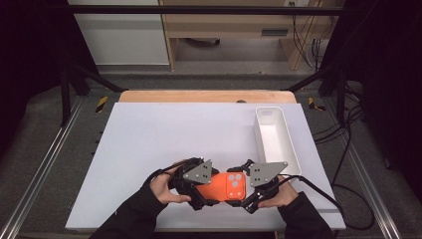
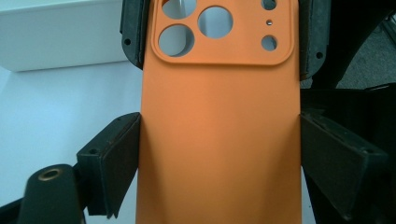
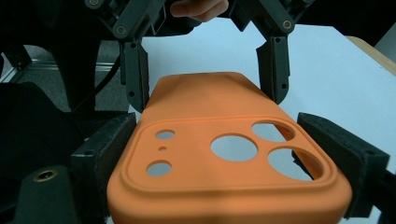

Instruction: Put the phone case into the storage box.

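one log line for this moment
left hand-held gripper: shut on orange phone case | right hand-held gripper: shut on its camera end | white bin: empty

I work in what looks like a lab or test room set up for recording. My worktop (image 1: pixel 149 134) is a plain white board laid over a wooden table edge (image 1: pixel 206 96) at the far side, and it stands inside a frame of black metal bars (image 1: pixel 199 9) with aluminium rails (image 1: pixel 40 164) running along the left and right. The floor (image 1: pixel 45 114) is grey, with yellow-and-black hazard tape (image 1: pixel 101 103) on it near the far corners. Loose black cables (image 1: pixel 348 149) trail over the floor on the right. Beyond the worktop stand a white cabinet (image 1: pixel 119 35) and pale wooden furniture (image 1: pixel 234 25) with more cables (image 1: pixel 306 35) hanging beside it.
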Motion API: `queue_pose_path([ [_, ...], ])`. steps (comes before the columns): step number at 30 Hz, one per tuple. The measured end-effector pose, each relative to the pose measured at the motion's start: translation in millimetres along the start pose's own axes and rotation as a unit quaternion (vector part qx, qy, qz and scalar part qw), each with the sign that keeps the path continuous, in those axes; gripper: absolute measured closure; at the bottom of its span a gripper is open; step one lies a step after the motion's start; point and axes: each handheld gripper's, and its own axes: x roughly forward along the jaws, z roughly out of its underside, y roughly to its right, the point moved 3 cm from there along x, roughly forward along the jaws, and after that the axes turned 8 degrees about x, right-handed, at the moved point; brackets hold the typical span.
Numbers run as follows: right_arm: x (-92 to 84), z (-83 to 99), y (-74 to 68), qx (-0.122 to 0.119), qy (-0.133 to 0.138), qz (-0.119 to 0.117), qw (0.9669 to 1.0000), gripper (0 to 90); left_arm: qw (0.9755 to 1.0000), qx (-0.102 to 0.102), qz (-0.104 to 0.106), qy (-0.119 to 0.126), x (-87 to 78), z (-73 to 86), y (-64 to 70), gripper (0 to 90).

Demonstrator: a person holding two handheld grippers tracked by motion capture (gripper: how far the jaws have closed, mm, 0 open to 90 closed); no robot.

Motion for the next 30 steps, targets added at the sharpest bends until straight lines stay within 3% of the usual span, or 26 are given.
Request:
queue_pose_path([
  [15, 0.0, 0.0, 0.0, 0.008, -0.007, -0.003, 0.9999, 16.2, 0.9998, -0.018, 0.007, -0.001, 1.2, 1.3, -1.3, 14.6],
  [27, -6.0, -1.0, 2.0, 0.016, -0.021, 0.006, 0.9996, 16.2, 0.9984, -0.043, -0.029, 0.022, -9.2, 4.2, -5.3, 7.3],
  [30, -8.5, -1.9, 3.0, 0.014, -0.024, 0.01, 0.9995, 16.1, 0.9979, -0.052, -0.035, 0.016, -9.7, 6.7, -6.5, 6.4],
])
